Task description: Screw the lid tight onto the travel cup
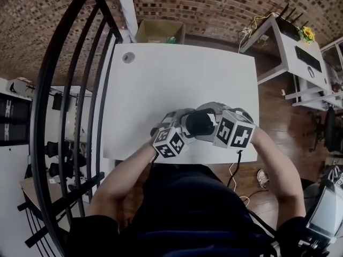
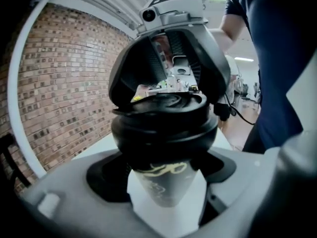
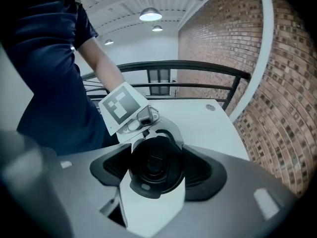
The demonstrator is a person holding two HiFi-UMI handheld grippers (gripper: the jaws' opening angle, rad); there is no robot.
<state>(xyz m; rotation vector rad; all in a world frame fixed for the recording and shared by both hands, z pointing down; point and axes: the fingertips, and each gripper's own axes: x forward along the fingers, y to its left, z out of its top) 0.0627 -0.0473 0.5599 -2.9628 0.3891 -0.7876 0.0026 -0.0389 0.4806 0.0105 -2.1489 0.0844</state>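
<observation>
Holds both tools together low over the near edge of a white rectangular table [image 1: 177, 79], close against a dark blue shirt [image 1: 182, 208]. Grips a grey tapered travel cup with gold script [image 2: 166, 185] in the left gripper [image 2: 166, 200], clenched on the cup's body just under the rim. Clasps the black round plastic lid [image 3: 154, 166] in the right gripper [image 3: 152, 185], spread wide yet closed on the lid's edge, facing the left tool head-on. Shows the lid seated on the cup's mouth, perhaps a shade askew in the left gripper view, so probably not yet threaded home. Looks to be mid-screwing. Calls next for a tightening twist of the right wrist against a steady left grip, with the lid squared to the rim first to avoid cross-threading, then likely a release and a fresh bite for another turn. Takes in, farther off, a small round grey grommet [image 1: 127, 57] at the table's far left corner. Closes, beyond, on an open brown cardboard box [image 1: 159, 32] by the brick wall [image 1: 214, 4] and a black curved metal railing [image 1: 64, 100] along the left.
</observation>
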